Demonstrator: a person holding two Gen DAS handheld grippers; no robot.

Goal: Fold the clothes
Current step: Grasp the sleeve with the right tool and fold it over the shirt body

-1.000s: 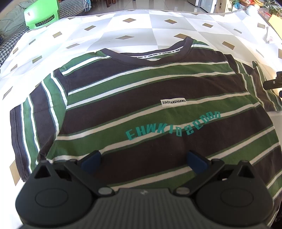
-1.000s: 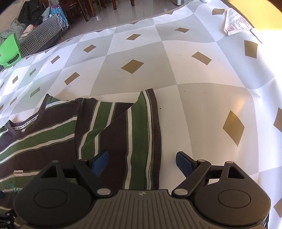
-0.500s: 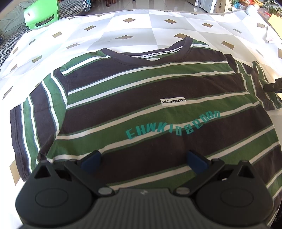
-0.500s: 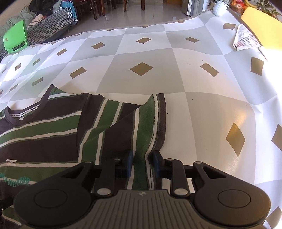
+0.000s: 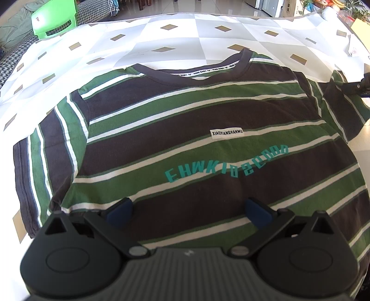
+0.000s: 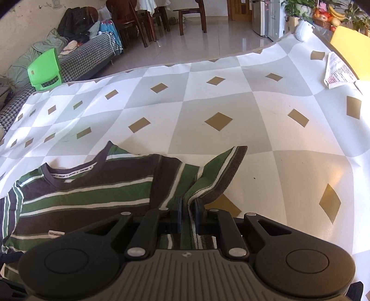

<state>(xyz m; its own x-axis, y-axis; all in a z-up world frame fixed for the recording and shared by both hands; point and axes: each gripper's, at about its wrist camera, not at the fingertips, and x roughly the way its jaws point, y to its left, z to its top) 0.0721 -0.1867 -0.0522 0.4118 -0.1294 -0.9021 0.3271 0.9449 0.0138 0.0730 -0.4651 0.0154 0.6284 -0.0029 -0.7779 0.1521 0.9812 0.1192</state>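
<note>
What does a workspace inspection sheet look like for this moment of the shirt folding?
Surface: table under a white and grey checked cover with gold diamonds.
Job's things: striped shirt lies flat, front up; its sleeve is pinched and raised.
Clutter: printed paper at the far corner.
Grippers: left gripper open over the shirt's lower part; right gripper has just closed on the sleeve.
Cables: nothing seen.
Surroundings: green chair, sofa with clothes, fruit.
</note>
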